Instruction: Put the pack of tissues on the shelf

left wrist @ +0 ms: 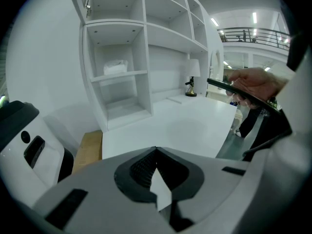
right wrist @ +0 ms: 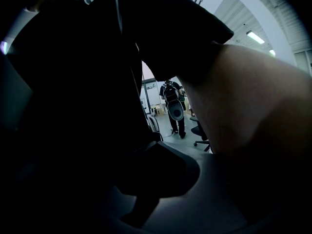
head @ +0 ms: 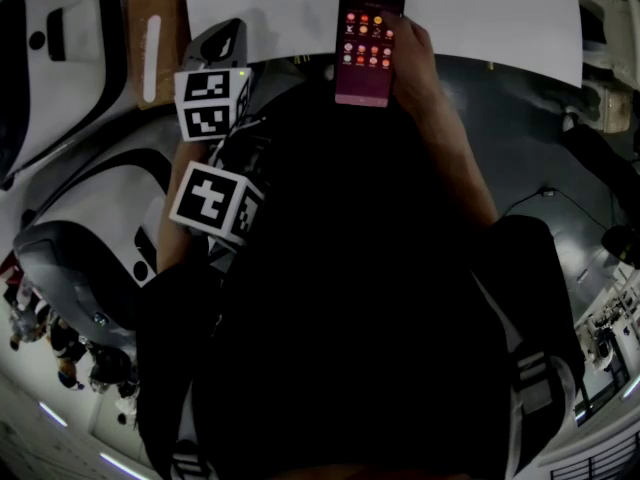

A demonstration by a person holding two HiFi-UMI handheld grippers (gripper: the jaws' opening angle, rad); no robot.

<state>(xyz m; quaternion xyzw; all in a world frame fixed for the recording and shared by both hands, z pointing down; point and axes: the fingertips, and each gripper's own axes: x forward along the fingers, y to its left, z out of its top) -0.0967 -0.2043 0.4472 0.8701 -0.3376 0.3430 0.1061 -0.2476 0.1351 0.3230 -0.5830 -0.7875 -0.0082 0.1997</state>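
Against the white wall, at the bench's (left wrist: 185, 126) far left corner, the shelf (left wrist: 146, 52) already carries what I take to be the pack of tissues (left wrist: 115, 67), in its left column, one compartment above the lowest. I judge the placing done. My left gripper (left wrist: 156, 149) and right gripper (right wrist: 153, 144) both have jaws together, empty. A hand (head: 415, 58) holds a phone (head: 368, 43) over the bench's near edge.

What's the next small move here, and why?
Probably put the phone away and take the right gripper in the right hand: that hand holds the phone, while it and the left gripper sit shut against the body.
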